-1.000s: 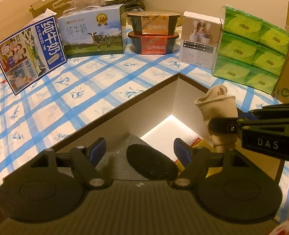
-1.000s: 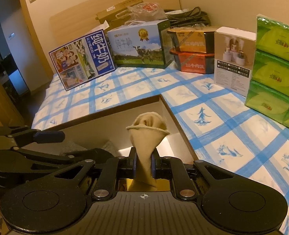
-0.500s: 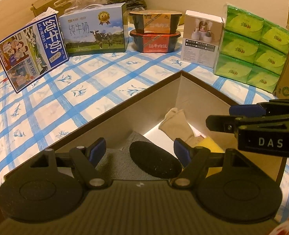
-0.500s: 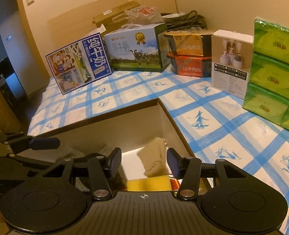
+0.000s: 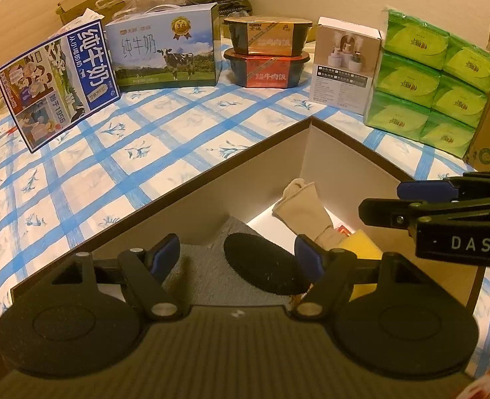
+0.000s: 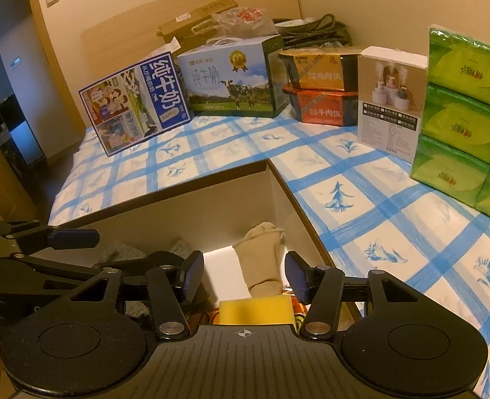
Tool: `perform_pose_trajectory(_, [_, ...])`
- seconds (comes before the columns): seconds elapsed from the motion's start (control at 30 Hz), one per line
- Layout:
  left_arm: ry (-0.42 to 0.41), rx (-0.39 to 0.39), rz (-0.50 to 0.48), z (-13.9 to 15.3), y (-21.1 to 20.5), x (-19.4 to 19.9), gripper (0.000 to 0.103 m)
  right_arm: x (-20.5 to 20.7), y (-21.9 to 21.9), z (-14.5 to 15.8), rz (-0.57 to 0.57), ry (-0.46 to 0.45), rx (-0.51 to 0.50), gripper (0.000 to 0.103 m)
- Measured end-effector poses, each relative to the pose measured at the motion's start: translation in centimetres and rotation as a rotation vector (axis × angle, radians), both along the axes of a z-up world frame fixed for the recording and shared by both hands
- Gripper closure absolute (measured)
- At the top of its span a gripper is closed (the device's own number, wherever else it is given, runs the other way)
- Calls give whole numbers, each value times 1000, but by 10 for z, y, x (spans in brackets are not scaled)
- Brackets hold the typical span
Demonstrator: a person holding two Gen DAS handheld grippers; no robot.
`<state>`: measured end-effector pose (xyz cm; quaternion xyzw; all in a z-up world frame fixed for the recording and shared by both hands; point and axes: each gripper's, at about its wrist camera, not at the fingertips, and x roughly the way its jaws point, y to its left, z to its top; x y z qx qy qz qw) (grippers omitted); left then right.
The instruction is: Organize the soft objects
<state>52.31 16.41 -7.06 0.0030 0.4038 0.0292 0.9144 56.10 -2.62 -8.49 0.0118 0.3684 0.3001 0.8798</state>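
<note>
Surface: blue-checked cloth (image 5: 118, 166) with flower prints, spread over a bed with a wooden headboard (image 6: 185, 23); beige wall behind.
Back row: tilted blue milk carton (image 5: 58, 83), cow-print milk box (image 5: 165, 53), two stacked meal tubs (image 5: 268, 56), white product box (image 5: 344, 63), green tissue packs (image 5: 431, 83).
Box: open box (image 5: 211, 179) with a dark rim and pale inner walls, sunk into the cloth.
Beige sock (image 6: 263, 256): lies inside the box, cuff leaning toward the far corner, lower end touching a yellow sponge (image 6: 256, 312).
Other contents: grey fabric (image 5: 211, 259) and a dark oval piece (image 5: 264, 262) at the near left of the box.
Left tongs (image 5: 238, 254): spread wide over the box, holding nothing.
Right tongs (image 6: 243, 276): spread wide, either side of the sock without touching it.
</note>
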Motion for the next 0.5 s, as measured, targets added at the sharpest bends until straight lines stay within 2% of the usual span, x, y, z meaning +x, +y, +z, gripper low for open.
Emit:
perform_pose_trajectory(0.23, [-6, -7, 1, 5, 0, -7, 29, -11, -6, 2, 6, -2, 2, 48])
perform_pose_trajectory(0.5, [-49, 2, -22, 27, -11, -38, 29, -37, -20, 13, 15, -4, 26, 48])
